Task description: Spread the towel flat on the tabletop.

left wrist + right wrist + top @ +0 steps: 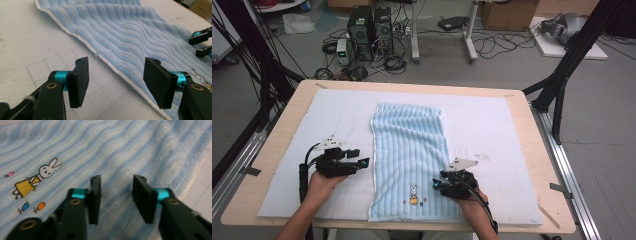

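A light blue ribbed towel (409, 150) lies flat and lengthwise on the white foam mat (497, 125), with a small rabbit picture (413, 194) near its front end. My left gripper (363, 162) sits just left of the towel's white left edge, and its jaws are open with nothing between them (117, 82). The towel (125, 32) runs across ahead of it. My right gripper (435, 184) rests low over the towel's front right part, right of the rabbit (37, 178). Its jaws (116, 197) stand apart with only towel (112, 150) beneath the gap.
The mat covers most of a wooden table (544, 170), whose bare rim shows all around. Black frame legs (562, 75) stand at both back corners. Computers and cables (372, 35) sit on the floor beyond the table. My right gripper (203, 43) also shows at the far right of the left gripper view.
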A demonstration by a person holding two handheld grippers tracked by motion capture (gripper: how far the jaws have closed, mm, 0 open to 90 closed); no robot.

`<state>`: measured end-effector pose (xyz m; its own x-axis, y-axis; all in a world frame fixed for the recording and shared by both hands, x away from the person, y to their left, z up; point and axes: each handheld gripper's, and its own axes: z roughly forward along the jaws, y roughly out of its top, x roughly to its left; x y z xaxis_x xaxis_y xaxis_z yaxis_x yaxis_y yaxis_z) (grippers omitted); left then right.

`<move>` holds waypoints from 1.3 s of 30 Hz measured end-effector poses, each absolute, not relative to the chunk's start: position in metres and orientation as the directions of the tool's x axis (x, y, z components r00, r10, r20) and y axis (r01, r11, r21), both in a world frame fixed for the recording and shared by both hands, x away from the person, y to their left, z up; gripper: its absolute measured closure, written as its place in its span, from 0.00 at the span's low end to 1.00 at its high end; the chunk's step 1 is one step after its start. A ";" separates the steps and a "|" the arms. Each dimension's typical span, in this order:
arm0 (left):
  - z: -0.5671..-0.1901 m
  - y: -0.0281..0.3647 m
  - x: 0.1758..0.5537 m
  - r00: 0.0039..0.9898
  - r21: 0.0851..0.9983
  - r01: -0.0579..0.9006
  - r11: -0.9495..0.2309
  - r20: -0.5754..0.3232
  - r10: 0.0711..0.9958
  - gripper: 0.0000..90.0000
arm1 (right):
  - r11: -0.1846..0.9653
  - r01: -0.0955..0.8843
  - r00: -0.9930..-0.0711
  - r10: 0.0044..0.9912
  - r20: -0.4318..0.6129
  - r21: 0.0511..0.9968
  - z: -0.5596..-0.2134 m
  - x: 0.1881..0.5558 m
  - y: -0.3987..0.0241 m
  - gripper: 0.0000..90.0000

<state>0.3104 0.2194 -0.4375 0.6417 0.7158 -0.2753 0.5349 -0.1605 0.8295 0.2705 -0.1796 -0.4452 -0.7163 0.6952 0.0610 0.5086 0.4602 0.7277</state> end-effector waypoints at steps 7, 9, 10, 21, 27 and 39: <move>-0.442 0.221 0.307 0.641 0.823 0.540 -0.175 -0.267 0.720 0.43 | 0.498 0.500 -0.778 0.618 0.115 0.708 -0.443 0.265 -0.184 0.92; -0.442 0.222 0.307 0.642 0.825 0.538 -0.173 -0.267 0.719 0.43 | 0.514 0.497 -0.802 0.581 0.143 0.699 -0.442 0.262 -0.185 0.92; -0.442 0.222 0.307 0.640 0.824 0.540 -0.171 -0.269 0.720 0.43 | 0.523 0.500 -0.810 0.564 0.159 0.690 -0.441 0.260 -0.185 0.92; -0.444 0.209 0.314 0.654 0.811 0.551 -0.194 -0.275 0.705 0.43 | 0.455 0.494 -0.811 0.548 0.204 0.741 -0.432 0.259 -0.190 0.64; -0.446 0.187 0.331 0.647 0.804 0.552 -0.222 -0.245 0.722 0.43 | 0.332 0.503 -0.745 0.635 0.205 0.798 -0.426 0.264 -0.202 0.58; -0.446 0.181 0.347 0.605 0.791 0.573 -0.215 -0.232 0.761 0.43 | 0.279 0.554 -0.573 0.812 0.116 0.784 -0.432 0.339 -0.200 0.48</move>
<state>0.3474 0.1809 -0.4463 0.6052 0.7615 -0.2322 0.5734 -0.2146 0.7907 0.3394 -0.1997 -0.4316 -0.5725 0.8117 0.1160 0.5545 0.2790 0.7840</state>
